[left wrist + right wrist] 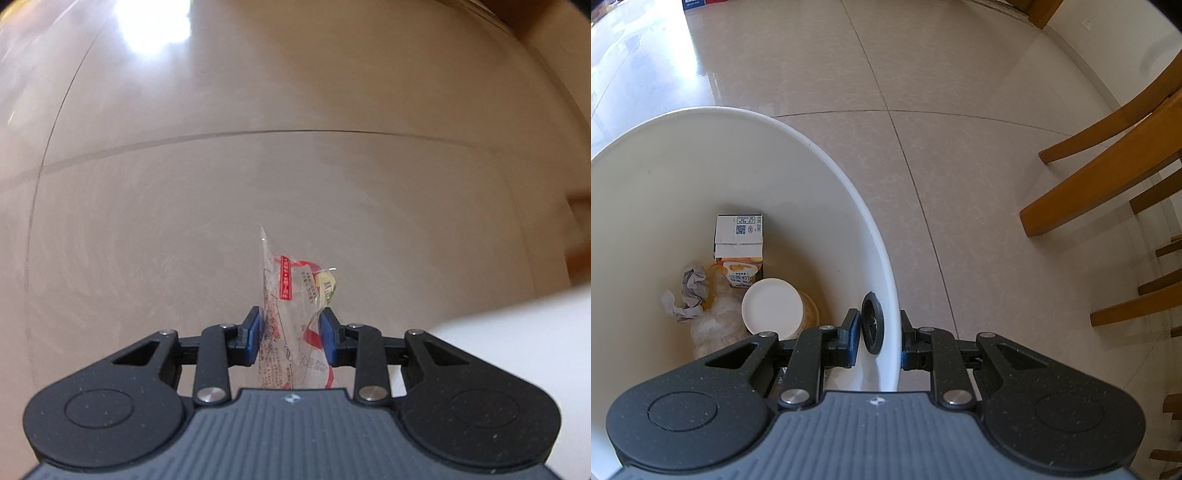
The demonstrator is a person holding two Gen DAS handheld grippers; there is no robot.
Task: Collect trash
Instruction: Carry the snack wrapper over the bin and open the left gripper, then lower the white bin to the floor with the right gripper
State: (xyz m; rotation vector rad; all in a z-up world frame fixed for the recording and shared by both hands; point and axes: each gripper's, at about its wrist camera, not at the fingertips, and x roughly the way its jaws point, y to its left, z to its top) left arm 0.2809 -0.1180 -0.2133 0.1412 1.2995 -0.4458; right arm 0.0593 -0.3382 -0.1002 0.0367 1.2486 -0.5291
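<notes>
Pale glossy floor tiles (295, 92) fill your left view, where your left gripper (291, 334) is closed on a clear plastic wrapper (288, 295) with red print, lifted off the floor; the bin's white edge shows at near right. In your right view, your right gripper (877, 339) clamps the white bin (849, 192) wall at its rim. A carton (738, 243), cup (774, 308) and crumpled paper (690, 291) already lie inside; the wrapper seems the piece left to drop.

1. Ahead of the left gripper (291, 336), the tiled floor (295, 177) lies bare; only the white bin wall (517, 332) crowds its right side.
2. The right gripper (877, 339) straddles the white bin (827, 162) rim.
3. Carton (738, 240), cup (772, 308) and crumpled paper (690, 291) fill the bin's bottom.
4. Wooden chair legs (1108, 177) block the floor to the right.
</notes>
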